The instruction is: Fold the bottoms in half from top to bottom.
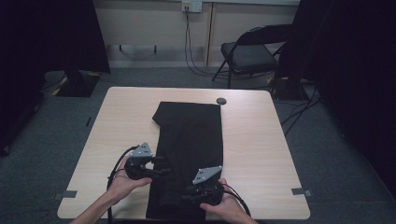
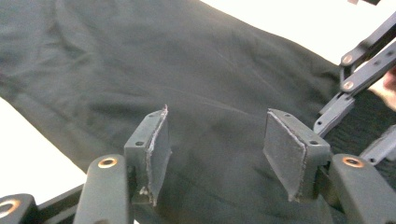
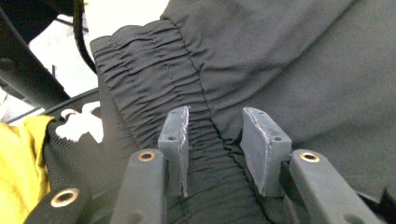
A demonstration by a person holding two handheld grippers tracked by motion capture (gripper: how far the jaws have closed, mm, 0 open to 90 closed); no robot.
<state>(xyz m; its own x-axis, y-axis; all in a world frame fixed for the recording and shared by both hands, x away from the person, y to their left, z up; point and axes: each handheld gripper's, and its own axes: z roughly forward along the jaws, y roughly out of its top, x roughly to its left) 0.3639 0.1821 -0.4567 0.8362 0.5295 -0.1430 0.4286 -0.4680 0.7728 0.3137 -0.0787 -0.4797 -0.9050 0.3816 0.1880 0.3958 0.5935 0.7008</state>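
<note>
One black garment, folded into a long strip, lies lengthwise down the middle of the table, its gathered elastic waistband at the near edge. Left gripper at the strip's left edge, jaws apart over plain cloth, pads clear of it. Right gripper over the waistband, jaws apart, gathered fabric between them but not pinched. Small dark disc just beyond the garment's far end; folding chair behind the table.
</note>
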